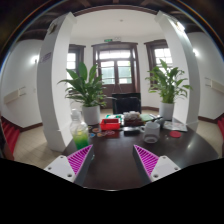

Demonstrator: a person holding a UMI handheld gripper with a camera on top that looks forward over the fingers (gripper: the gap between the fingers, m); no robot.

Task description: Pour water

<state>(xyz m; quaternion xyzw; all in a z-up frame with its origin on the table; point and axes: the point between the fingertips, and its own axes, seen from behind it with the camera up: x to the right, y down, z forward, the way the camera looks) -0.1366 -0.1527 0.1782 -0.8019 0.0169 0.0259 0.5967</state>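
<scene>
Green-tinted bottle [79, 133], dark round table [115, 158]

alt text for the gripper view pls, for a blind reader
The gripper hovers open and empty over a dark table, its two pink-padded fingers apart. Beyond the fingers stand a green-tinted bottle on one side and a light cup on the other, with red items between them. Two potted plants flank a window behind.
</scene>
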